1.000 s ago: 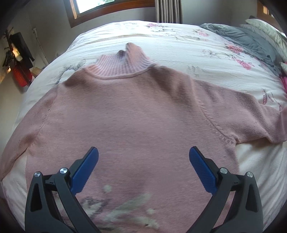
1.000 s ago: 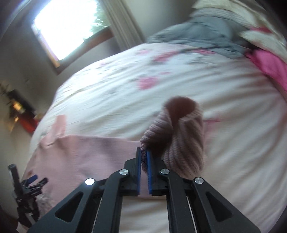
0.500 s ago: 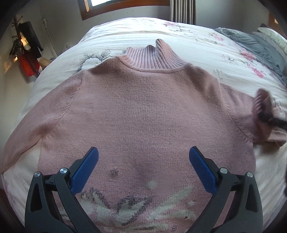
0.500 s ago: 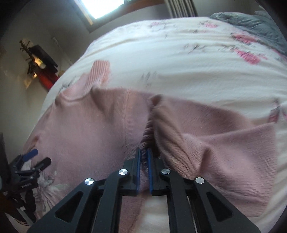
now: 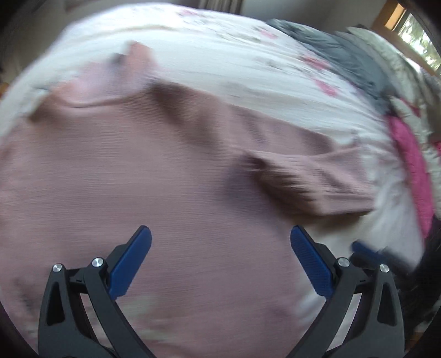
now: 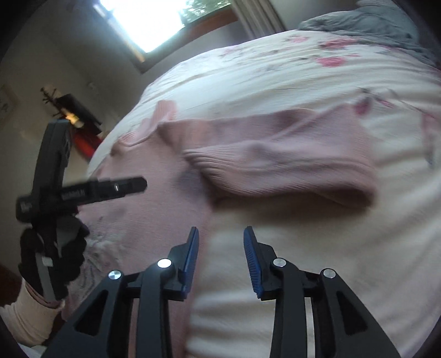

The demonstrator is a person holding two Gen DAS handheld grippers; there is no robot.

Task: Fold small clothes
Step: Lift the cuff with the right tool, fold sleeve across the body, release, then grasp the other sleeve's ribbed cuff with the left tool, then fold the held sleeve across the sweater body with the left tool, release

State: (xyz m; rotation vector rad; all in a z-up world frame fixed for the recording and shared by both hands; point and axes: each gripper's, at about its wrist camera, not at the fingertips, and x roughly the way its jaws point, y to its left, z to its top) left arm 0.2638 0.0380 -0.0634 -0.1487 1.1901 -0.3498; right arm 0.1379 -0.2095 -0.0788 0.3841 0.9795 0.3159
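The left wrist view is smeared with motion blur but shows the full width of the pink sweater (image 5: 171, 176) lying flat on the floral bedspread (image 5: 248, 63), its ribbed collar (image 5: 110, 82) at upper left and one sleeve (image 5: 311, 179) folded back across the body at right; further right lie a grey blanket (image 5: 344, 57) and a bright pink cloth (image 5: 413, 165), which the other camera leaves out of frame. The right wrist view is sharper and alone takes in the room: at far left a gloved hand (image 6: 52, 247) grips the handle of the left gripper (image 5: 220, 261), with a window (image 6: 162, 22) high above and a dark stand (image 6: 74, 110) against the wall. Both views show the folded sleeve's ribbed cuff resting on the sweater's chest. The left gripper's jaws stand wide apart over the sweater's lower body, holding nothing. The right gripper (image 6: 220, 253) is partly spread, empty, above the sweater's edge and bare bedspread, just short of the sleeve.
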